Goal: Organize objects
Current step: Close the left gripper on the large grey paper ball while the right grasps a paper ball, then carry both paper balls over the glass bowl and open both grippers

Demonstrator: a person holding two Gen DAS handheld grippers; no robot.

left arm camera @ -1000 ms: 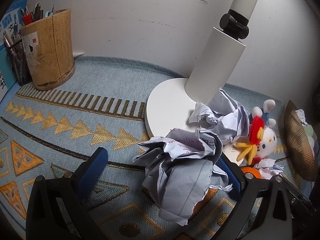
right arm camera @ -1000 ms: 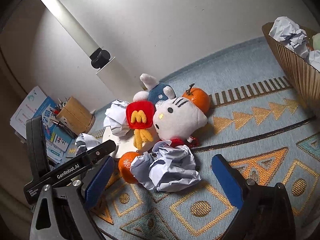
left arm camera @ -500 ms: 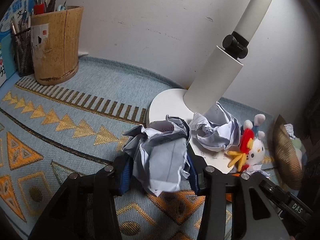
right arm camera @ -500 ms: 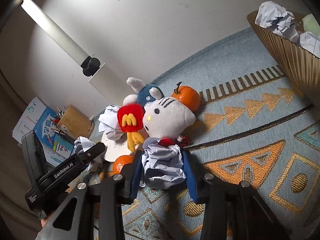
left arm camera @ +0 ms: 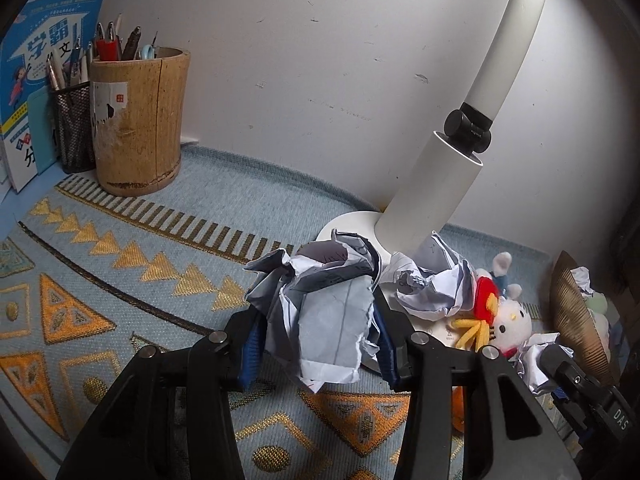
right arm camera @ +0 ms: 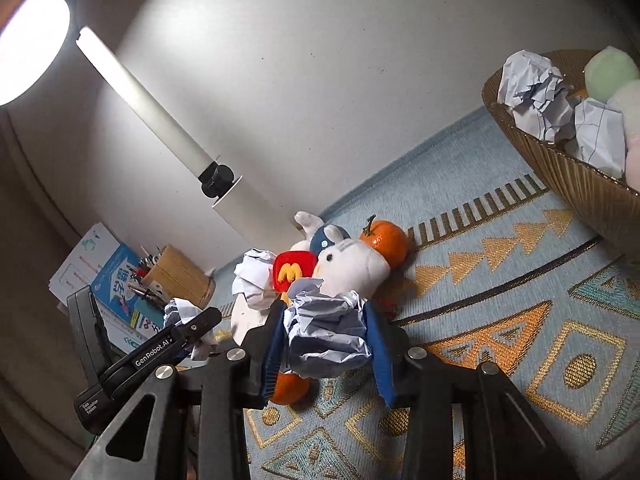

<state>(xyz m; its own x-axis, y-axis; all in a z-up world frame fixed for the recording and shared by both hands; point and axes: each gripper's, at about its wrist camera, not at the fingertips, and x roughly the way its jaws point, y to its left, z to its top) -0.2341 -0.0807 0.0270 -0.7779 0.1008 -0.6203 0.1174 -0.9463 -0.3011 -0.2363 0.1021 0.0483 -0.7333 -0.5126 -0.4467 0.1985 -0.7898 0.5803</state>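
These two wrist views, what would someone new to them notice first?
Each pair of tongs is clamped on a crumpled paper ball: the left tongs on one in front of the white desk lamp, the right tongs on another. Just beyond lie a white plush cat and a tangerine on the patterned blue mat.

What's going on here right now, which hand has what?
A person is tidying a cluttered desk with two handheld tongs. The left tongs are shut on a crumpled paper ball near the lamp base. The right tongs are shut on another paper wad in front of the plush toy. A brown basket already holds crumpled paper. One more wad lies on the lamp base, and two oranges sit by the toy.
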